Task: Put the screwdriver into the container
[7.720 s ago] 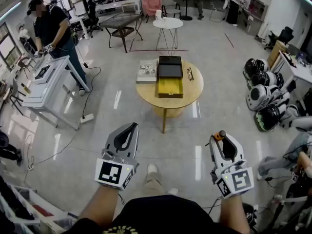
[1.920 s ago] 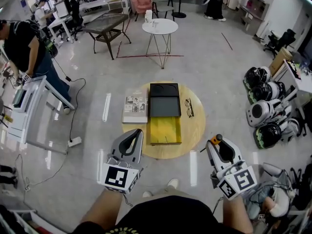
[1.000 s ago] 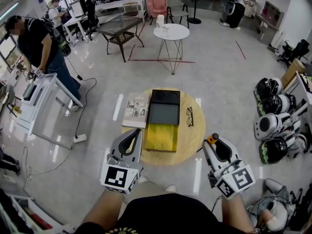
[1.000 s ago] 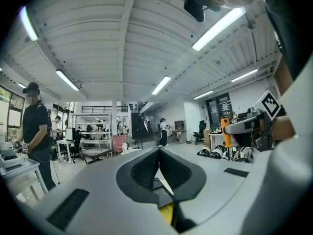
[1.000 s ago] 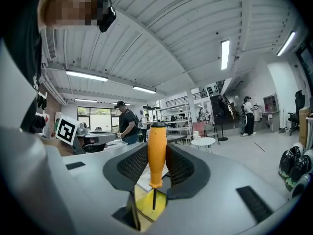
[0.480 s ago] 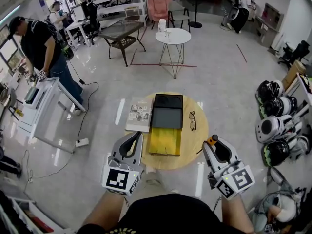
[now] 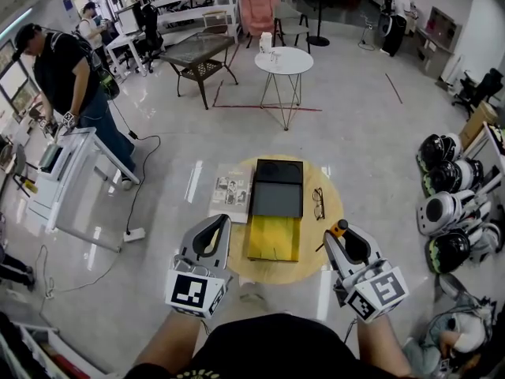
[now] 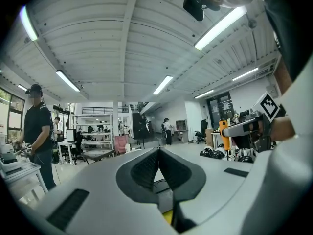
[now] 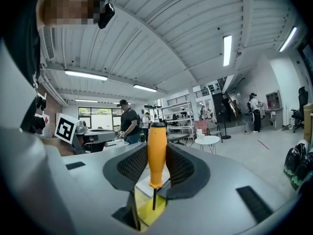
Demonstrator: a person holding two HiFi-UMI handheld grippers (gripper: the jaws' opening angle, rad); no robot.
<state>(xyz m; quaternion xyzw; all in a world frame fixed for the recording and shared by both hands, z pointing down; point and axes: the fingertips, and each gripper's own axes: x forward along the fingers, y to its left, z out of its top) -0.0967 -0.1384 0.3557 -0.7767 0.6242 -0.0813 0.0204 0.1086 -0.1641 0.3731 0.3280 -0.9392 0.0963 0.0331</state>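
My right gripper [image 7: 340, 230] is shut on an orange-handled screwdriver [image 7: 338, 228], held at the right rim of the round wooden table [image 7: 330, 226]. In the right gripper view the orange handle [image 9: 157, 153] stands upright between the pads of my right gripper [image 9: 157, 150], its thin shaft pointing down over the yellow container [image 9: 146, 208]. The yellow container [image 7: 274, 239] lies open at the table's near middle, left of that gripper. My left gripper [image 7: 218, 223] hovers at the table's left rim; its jaws meet, with nothing between them, at the left gripper's tips [image 8: 158, 152].
A black tray [image 7: 277, 189] adjoins the container's far end, with a magazine [image 7: 232, 193] to its left and glasses [image 7: 318, 203] to its right. Helmets [image 7: 442, 212] lie on the floor at right. A white side table [image 7: 285, 60] stands beyond; a person [image 7: 67, 61] works at a desk [image 7: 63, 172].
The person has walked up to the table, which now sits just beyond both grippers. The right gripper has kept hold of the screwdriver throughout; the left stays shut.
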